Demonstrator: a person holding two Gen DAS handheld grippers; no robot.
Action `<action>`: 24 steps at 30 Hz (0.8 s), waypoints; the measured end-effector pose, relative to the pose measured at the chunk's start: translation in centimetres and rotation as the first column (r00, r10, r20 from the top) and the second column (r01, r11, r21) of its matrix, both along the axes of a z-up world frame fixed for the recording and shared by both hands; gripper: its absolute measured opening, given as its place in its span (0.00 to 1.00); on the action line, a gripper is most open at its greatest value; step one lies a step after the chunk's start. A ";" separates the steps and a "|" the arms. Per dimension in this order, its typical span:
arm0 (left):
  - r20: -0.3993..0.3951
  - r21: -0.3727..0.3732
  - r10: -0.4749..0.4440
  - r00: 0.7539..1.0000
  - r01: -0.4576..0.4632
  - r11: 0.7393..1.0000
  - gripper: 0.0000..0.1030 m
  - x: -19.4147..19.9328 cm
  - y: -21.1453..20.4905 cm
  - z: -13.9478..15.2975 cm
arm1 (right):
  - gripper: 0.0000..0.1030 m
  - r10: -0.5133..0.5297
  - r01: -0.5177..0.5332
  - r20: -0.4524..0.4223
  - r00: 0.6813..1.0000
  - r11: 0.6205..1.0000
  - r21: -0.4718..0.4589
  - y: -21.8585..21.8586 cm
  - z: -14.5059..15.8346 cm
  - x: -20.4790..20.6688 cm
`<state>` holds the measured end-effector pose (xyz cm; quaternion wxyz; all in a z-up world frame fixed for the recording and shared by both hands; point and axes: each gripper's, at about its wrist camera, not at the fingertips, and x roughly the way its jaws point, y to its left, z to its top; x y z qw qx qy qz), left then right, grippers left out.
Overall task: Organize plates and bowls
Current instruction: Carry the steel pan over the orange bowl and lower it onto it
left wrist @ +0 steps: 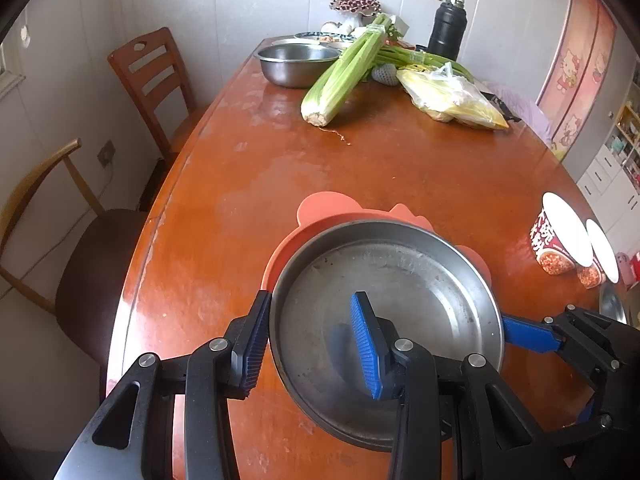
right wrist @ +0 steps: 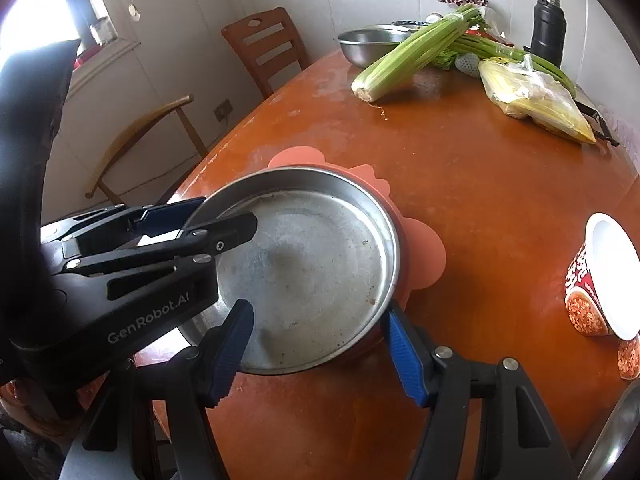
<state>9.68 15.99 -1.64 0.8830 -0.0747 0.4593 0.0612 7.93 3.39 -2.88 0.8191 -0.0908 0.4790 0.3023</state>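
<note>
Left wrist view puts your left gripper [left wrist: 312, 344] astride the near-left rim of the steel pan [left wrist: 384, 320], one finger outside the wall, one inside over the pan floor, jaws wide and not pinching. Right wrist view shows your right gripper [right wrist: 316, 348] spread wide too, one finger over the pan's near edge, the other just outside its right wall. The pan sits on a pink mat [right wrist: 424, 256] on the brown table [left wrist: 248, 184]. To the pan's right stand two noodle cups [left wrist: 560, 240], tilted. Far beyond the pan lie celery [left wrist: 344, 76], a steel bowl [left wrist: 298, 62], a yellow bag [left wrist: 452, 96] and a black flask [left wrist: 448, 28].
</note>
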 end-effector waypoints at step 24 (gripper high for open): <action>0.005 -0.024 0.040 0.999 -0.040 0.999 0.41 -0.2 1.6 -0.1 | 0.64 0.036 -0.035 0.023 0.999 0.998 -0.042 1.0 -0.8 0.2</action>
